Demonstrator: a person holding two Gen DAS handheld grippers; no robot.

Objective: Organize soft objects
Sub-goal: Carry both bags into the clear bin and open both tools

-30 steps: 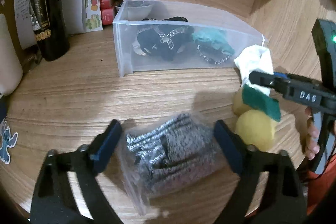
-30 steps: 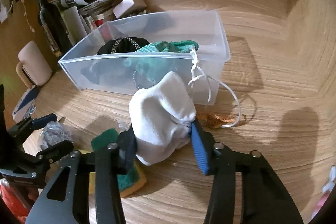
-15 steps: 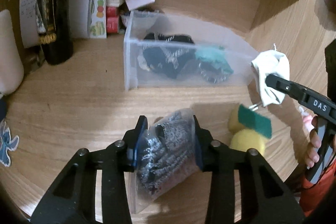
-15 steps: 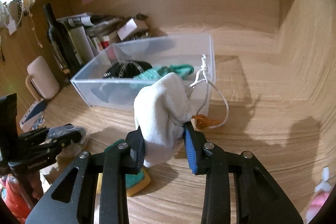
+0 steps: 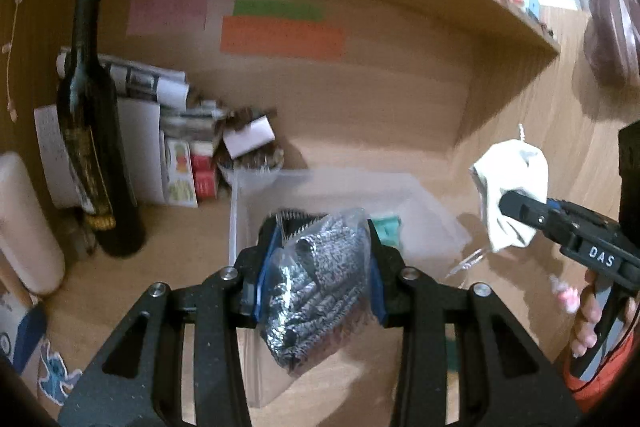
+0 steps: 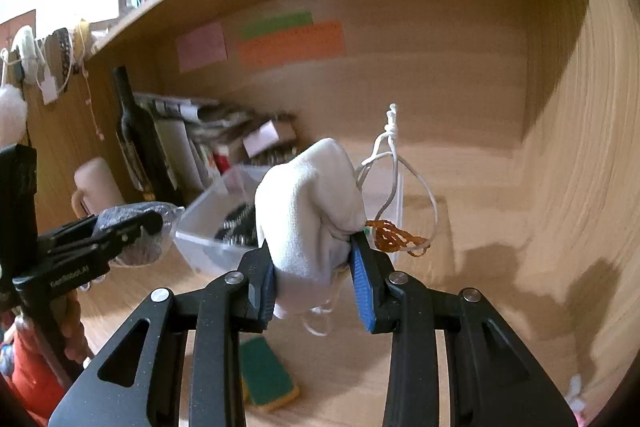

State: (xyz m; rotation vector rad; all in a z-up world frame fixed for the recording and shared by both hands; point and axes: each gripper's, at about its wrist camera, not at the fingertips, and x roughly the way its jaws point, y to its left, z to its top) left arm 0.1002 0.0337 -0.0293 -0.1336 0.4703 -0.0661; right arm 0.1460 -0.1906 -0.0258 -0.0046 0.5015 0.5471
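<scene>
My left gripper (image 5: pixel 318 275) is shut on a clear bag of grey knitted fabric (image 5: pixel 316 287) and holds it in the air over the near end of the clear plastic bin (image 5: pixel 424 211). My right gripper (image 6: pixel 314 275) is shut on a white cloth pouch (image 6: pixel 308 211) with white strings and an orange tassel (image 6: pixel 394 237), lifted to the right of the bin (image 6: pixel 200 223). The pouch also shows in the left wrist view (image 5: pixel 512 187). The bin holds a black item with chain (image 6: pixel 238 225) and a teal item (image 5: pixel 386 227).
A yellow and green sponge (image 6: pixel 266 373) lies on the wooden desk below my right gripper. A dark bottle (image 5: pixel 90 143), a white mug (image 5: pixel 24 223), and stacked papers and small boxes (image 5: pixel 188 147) stand at the back left. A shelf hangs overhead.
My left gripper shut on the bag of knitted fabric and lifted it off the desk toward the bin. My right gripper rose with the white pouch.
</scene>
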